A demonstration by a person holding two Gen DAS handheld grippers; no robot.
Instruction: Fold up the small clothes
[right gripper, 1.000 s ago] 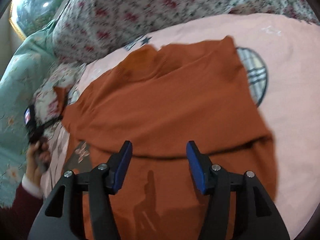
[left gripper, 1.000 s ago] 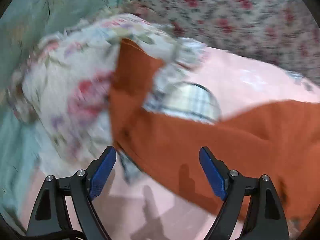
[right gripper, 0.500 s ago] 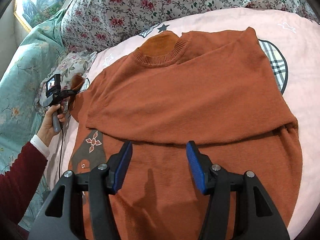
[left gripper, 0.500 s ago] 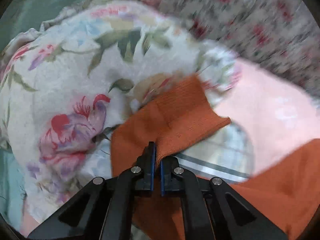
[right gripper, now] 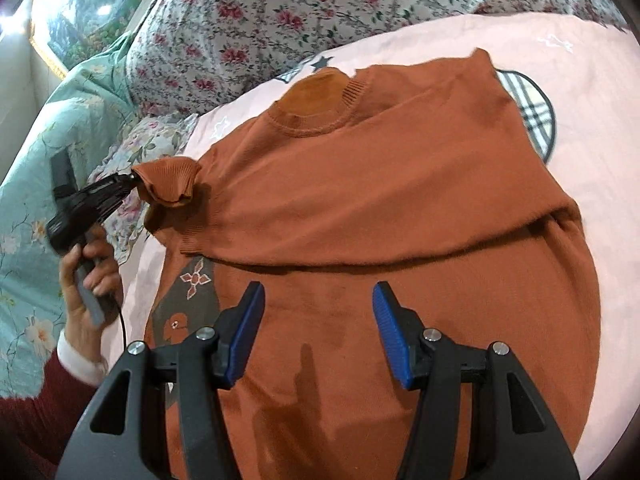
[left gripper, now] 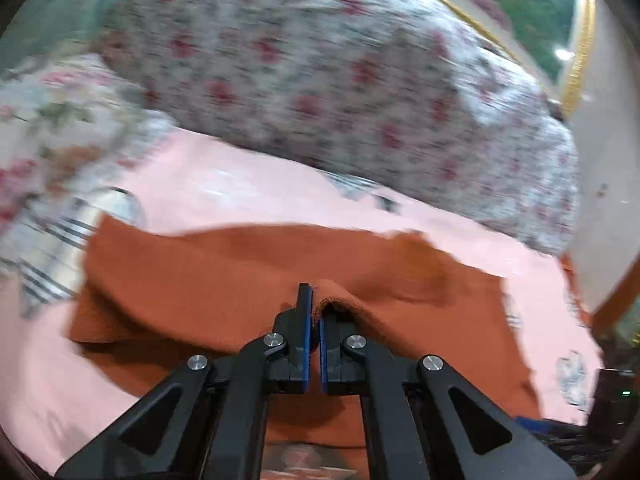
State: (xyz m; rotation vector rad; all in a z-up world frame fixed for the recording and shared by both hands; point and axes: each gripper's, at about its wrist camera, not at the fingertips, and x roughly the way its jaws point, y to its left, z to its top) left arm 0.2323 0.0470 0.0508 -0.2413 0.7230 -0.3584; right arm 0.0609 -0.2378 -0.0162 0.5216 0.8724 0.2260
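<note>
One gripper [left gripper: 313, 320] pinching sleeve [right gripper: 170, 184], other [right gripper: 318, 334] spread

No readable text or labels

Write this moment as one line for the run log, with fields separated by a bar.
stage: folding sleeve | left gripper: shut on sleeve cuff, lifted | right gripper: open above orange sweater | surface: pink bedsheet

The left wrist view sits low and close over the orange sweater [left gripper: 248, 280], facing across it toward the floral pillow [left gripper: 340, 80]. The right wrist view looks down from higher and farther back, facing the sweater's [right gripper: 380, 200] neckline. Both views share the sweater and that pillow [right gripper: 280, 12] beyond it.
</note>
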